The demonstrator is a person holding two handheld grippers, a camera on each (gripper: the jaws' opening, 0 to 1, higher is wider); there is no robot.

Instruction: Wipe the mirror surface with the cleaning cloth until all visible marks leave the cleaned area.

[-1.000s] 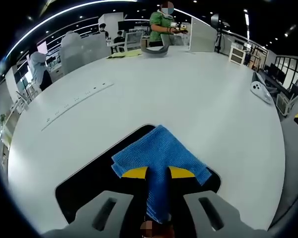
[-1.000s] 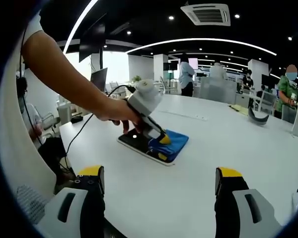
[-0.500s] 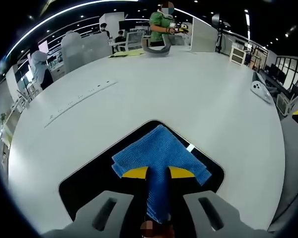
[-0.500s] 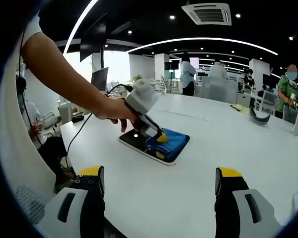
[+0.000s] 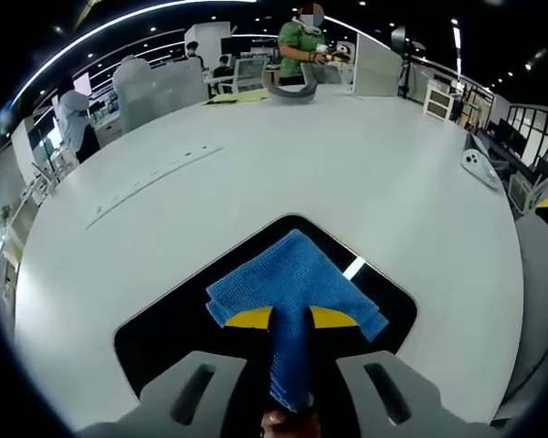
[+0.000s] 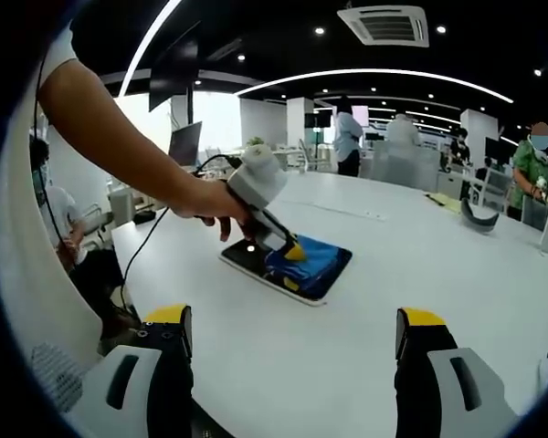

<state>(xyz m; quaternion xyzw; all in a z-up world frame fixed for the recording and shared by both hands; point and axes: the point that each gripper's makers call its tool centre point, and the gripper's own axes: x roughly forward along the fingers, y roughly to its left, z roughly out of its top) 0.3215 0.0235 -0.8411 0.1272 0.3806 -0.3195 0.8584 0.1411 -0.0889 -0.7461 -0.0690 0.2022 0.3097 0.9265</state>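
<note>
Cloth pinched in left hand-held gripper, pressed on mirror; right hand-held gripper wide, empty.

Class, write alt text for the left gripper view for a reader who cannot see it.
The left gripper pinches a blue cleaning cloth, pressing it on a dark rectangular mirror lying flat on a white table. People stand beyond the table's far edge.

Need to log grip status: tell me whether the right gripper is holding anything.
No. The right gripper has its jaws spread wide over the bare white table, while the blue cloth sits in the left gripper.
</note>
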